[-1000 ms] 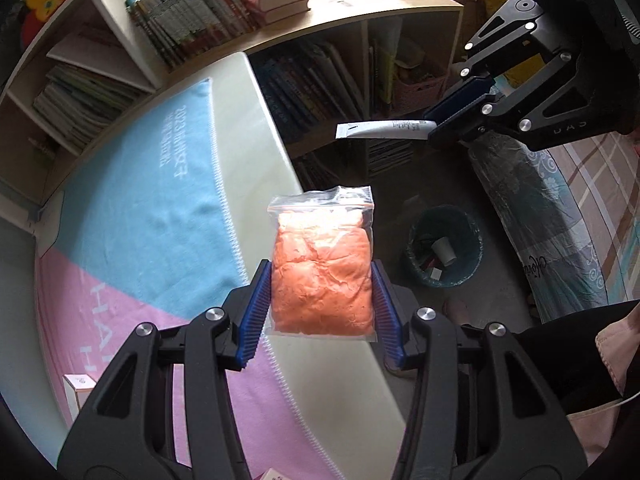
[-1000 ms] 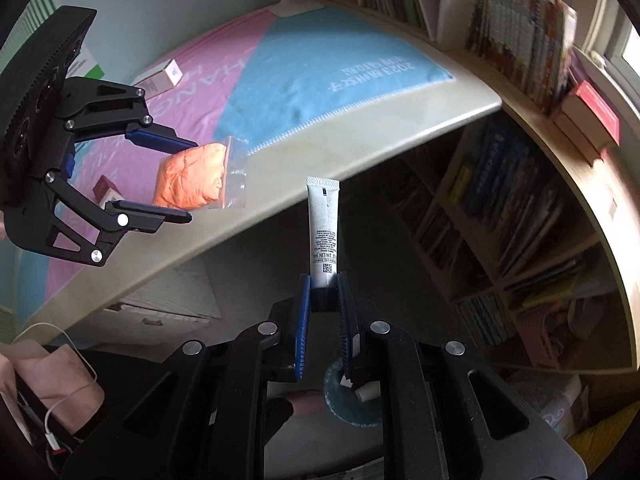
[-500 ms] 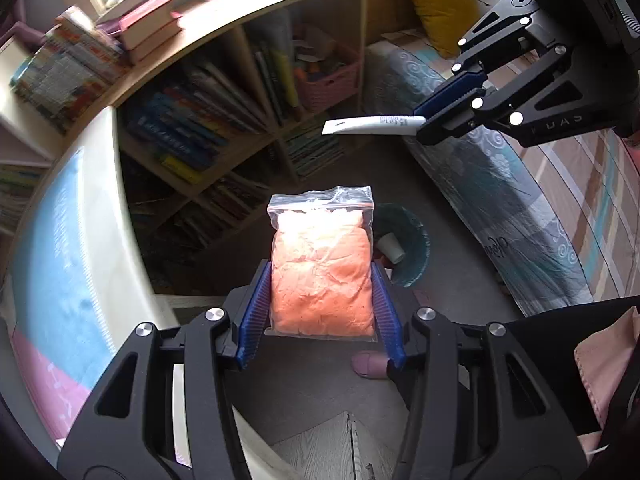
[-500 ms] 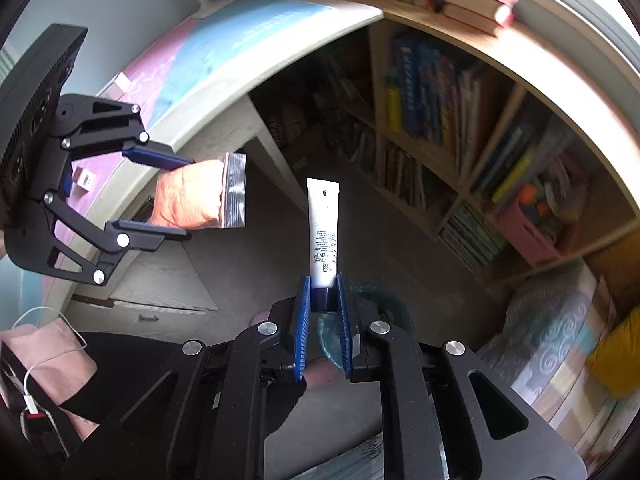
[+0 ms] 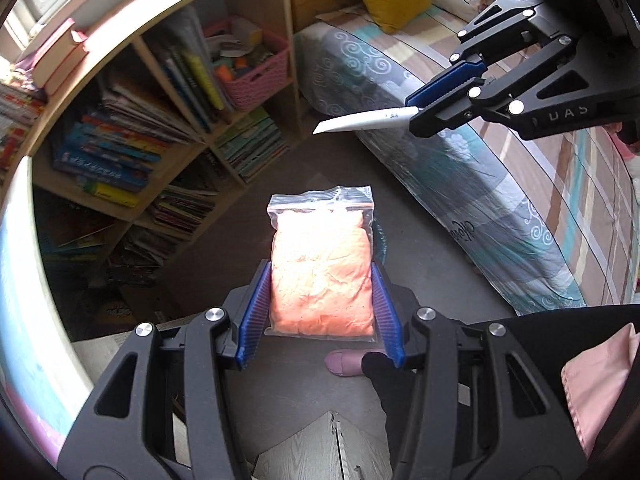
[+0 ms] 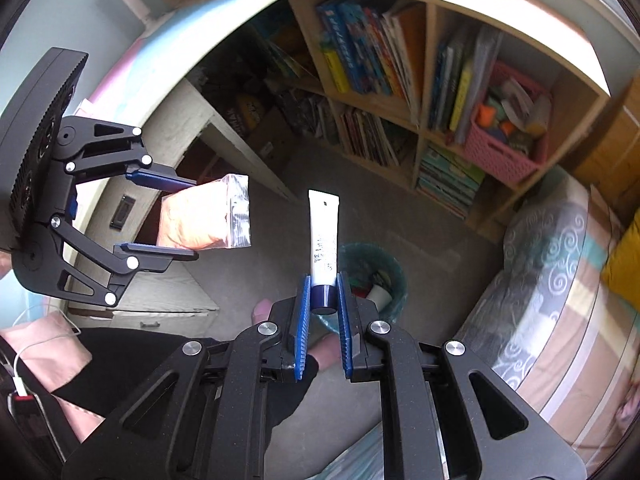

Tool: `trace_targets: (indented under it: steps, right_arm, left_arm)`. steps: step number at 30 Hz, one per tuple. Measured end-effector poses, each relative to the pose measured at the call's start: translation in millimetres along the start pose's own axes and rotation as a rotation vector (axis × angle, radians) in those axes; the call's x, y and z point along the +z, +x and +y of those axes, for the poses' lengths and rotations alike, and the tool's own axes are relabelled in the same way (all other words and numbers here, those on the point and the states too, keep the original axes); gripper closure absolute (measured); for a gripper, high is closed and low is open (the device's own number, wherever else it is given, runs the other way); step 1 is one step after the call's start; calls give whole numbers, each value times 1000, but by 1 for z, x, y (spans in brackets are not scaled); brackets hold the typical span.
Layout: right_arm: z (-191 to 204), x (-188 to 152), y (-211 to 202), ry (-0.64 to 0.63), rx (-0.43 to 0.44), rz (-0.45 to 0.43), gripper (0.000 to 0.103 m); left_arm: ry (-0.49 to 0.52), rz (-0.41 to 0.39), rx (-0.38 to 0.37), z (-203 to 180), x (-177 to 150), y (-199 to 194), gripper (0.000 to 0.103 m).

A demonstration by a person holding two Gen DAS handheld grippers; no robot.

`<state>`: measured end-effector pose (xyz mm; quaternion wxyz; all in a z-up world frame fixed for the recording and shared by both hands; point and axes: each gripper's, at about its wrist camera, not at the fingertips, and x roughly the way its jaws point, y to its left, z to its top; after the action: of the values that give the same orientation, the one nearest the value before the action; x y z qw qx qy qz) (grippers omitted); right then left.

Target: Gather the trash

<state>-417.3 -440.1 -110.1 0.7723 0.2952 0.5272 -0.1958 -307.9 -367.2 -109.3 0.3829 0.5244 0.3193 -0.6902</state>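
Note:
My left gripper (image 5: 320,304) is shut on a clear zip bag of orange stuff (image 5: 320,268), held in the air above the floor; the bag also shows in the right wrist view (image 6: 204,218). My right gripper (image 6: 323,304) is shut on a white tube with a dark blue cap (image 6: 324,240), held upright above a teal trash bin (image 6: 376,280) that has rubbish in it. In the left wrist view the right gripper (image 5: 448,98) holds the tube (image 5: 360,122) at the upper right; the bin is almost wholly hidden behind the bag.
A wooden bookshelf (image 6: 400,80) full of books, with a pink basket (image 6: 508,128), stands behind the bin. A bed with patterned cover (image 5: 500,184) lies to the right. The desk edge (image 5: 24,264) and drawer unit (image 6: 168,208) are at the left. A person's foot (image 5: 342,362) is on the floor.
Both grippers have swung away from the desk toward the floor and the bin, still holding the bag and the tube. The bin is now hidden behind the bag in the left view.

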Motion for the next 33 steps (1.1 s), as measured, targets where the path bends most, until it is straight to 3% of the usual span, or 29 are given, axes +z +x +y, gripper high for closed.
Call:
trace_targets:
  steps: [11, 24, 26, 27, 28, 29, 33]
  right_arm:
    - [-15, -24, 19, 83, 15, 61, 89]
    - [-25, -25, 28, 103, 45, 77, 89]
    - [-27, -25, 28, 105, 44, 80, 83]
    - [-30, -25, 29, 115, 39, 82, 66]
    - [-32, -25, 28, 127, 36, 76, 55]
    - [-34, -25, 26, 136, 28, 62, 54]
    - [-43, -25, 25, 158, 28, 62, 54]
  left_arm:
    - [46, 58, -7, -21, 13, 35, 57]
    - [72, 81, -14, -26, 26, 53, 56]
    - [76, 78, 26, -26, 28, 55, 47]
    - [79, 70, 45, -27, 29, 55, 41]
    - [84, 52, 63, -28, 31, 53, 27]
    - [81, 45, 68, -28, 32, 52, 21]
    - [58, 48, 68, -25, 35, 51, 21]
